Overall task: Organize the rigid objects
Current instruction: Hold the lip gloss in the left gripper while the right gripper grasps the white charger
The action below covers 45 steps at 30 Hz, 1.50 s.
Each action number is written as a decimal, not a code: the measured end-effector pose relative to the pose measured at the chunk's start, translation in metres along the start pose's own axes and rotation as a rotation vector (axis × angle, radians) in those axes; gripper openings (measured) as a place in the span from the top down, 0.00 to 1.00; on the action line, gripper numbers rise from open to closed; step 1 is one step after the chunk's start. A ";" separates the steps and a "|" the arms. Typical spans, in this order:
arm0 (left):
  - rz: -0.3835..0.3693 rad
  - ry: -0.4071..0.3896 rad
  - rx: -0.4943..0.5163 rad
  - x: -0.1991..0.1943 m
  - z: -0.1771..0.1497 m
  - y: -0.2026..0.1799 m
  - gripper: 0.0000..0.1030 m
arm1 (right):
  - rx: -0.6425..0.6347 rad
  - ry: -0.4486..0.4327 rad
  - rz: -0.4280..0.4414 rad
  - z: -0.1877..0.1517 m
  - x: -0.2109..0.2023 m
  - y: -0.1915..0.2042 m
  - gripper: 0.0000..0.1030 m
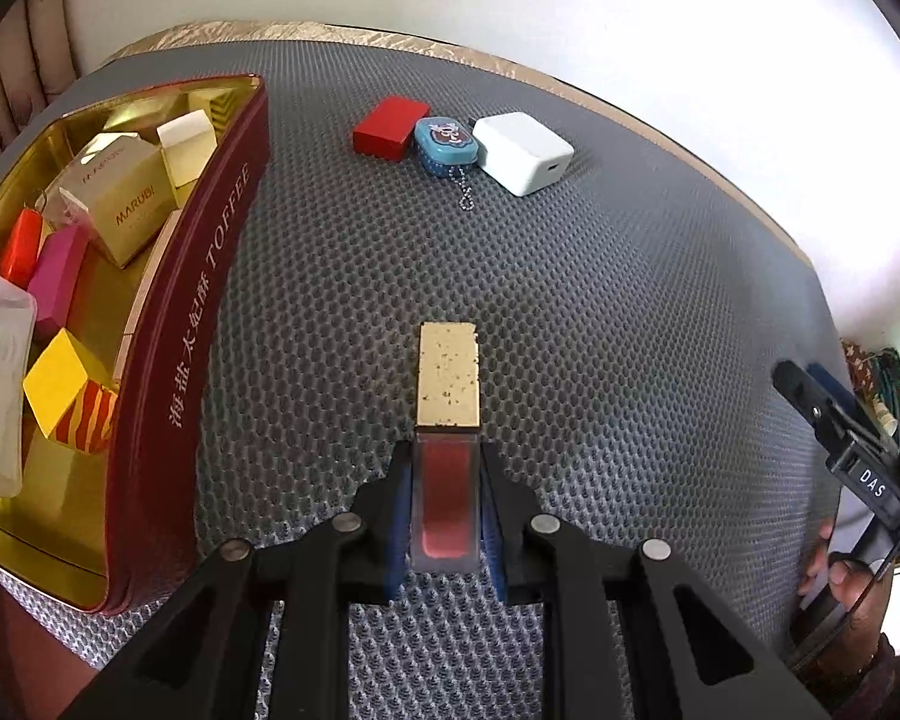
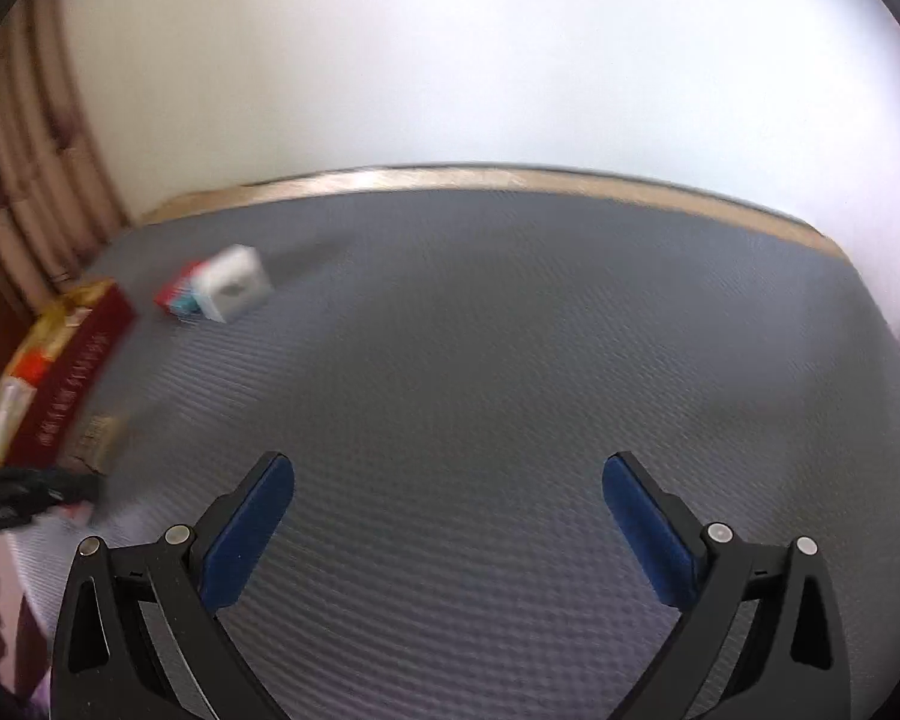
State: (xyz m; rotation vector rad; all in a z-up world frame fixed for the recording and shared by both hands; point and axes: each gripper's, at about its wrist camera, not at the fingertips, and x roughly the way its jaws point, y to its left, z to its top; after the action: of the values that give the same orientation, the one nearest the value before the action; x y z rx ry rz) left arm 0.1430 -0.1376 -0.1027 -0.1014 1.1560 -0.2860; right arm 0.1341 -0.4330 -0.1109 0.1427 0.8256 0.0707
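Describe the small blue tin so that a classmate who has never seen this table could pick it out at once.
Start at the dark red toffee tin on the left of the grey mat, then look past it to the row of three small things at the far side. The blue tin is the middle one, touching the red box and the white charger. Only it has a picture lid and a bead chain.

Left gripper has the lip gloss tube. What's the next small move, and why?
Probably carry it left over the open toffee tin. The left gripper is shut on the gold-capped lip gloss tube, and sorted boxes already sit in that tin.
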 end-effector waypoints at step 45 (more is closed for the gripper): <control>-0.049 -0.024 -0.009 0.001 0.000 0.015 0.80 | -0.214 0.097 0.076 0.011 0.048 0.057 0.56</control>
State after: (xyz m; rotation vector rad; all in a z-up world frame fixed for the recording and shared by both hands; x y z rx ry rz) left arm 0.1460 -0.1233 -0.1068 -0.1410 1.1326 -0.3217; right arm 0.1746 -0.3717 -0.1298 -0.0311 0.9035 0.2384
